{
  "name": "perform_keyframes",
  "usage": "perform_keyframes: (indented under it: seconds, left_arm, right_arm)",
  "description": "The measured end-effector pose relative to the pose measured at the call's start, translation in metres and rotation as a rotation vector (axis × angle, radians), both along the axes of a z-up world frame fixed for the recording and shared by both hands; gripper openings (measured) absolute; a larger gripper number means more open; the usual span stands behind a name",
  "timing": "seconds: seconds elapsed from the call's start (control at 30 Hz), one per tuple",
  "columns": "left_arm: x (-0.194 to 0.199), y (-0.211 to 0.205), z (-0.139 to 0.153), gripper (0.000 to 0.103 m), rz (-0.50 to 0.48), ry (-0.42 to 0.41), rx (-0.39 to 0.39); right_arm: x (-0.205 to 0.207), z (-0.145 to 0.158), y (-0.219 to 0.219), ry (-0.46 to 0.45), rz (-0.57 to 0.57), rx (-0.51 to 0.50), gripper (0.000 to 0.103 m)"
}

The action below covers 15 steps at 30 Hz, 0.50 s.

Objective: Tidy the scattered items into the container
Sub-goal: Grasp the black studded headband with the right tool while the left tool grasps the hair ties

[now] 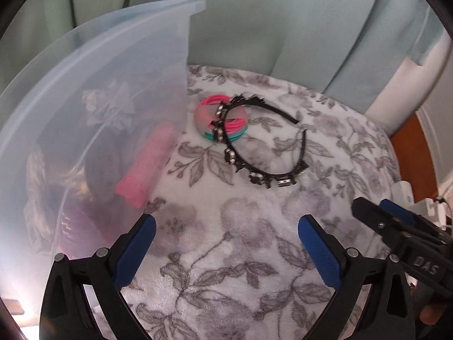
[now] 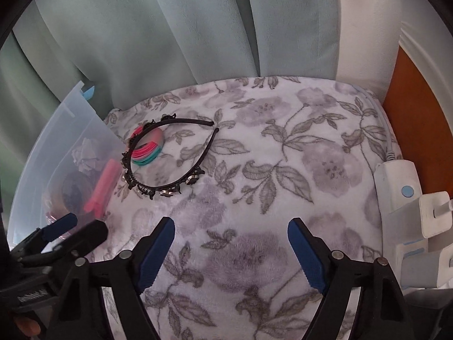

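Observation:
A black headband (image 1: 304,147) (image 2: 208,147) with jewelled clips lies on the floral blanket, over a bundle of pink and teal hair ties (image 1: 235,126) (image 2: 148,151). A clear plastic container (image 1: 85,90) (image 2: 56,147) stands to the left, holding a pink roller (image 1: 145,164) (image 2: 103,188) and other items. My left gripper (image 1: 226,232) is open and empty above the blanket, short of the headband. My right gripper (image 2: 230,233) is open and empty too. Each gripper shows in the other's view, the right one (image 1: 379,212) at the right edge and the left one (image 2: 76,228) at the lower left.
The grey floral blanket (image 1: 240,226) (image 2: 283,170) covers the surface. Pale green curtains (image 2: 170,28) hang behind. A white power strip with plugs (image 2: 407,198) lies along the right edge, beside an orange wooden panel (image 2: 416,113).

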<state>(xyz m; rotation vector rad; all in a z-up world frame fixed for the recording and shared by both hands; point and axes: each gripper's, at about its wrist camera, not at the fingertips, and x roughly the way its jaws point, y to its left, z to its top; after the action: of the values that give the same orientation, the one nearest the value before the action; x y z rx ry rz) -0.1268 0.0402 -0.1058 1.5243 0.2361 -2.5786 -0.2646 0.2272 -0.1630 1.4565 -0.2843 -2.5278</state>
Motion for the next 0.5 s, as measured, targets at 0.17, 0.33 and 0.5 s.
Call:
perform_keyframes:
  seconds: [0.17,0.33,0.5]
  left_arm:
    - [-0.009,-0.007,-0.017,0.095,0.167,-0.036,-0.075]
    - [-0.018,-0.015,-0.025,0.094,0.293,-0.058,-0.100]
    - [-0.019,-0.017,-0.030,0.095,0.327,-0.067,-0.123]
  right_arm:
    - [-0.017,0.002,-0.030,0.020,0.161,-0.002,0.077]
    - [-0.038,-0.007,-0.047,-0.002,0.254,-0.029,0.060]
    - [-0.055,-0.015,-0.055,-0.019,0.356,-0.035,0.059]
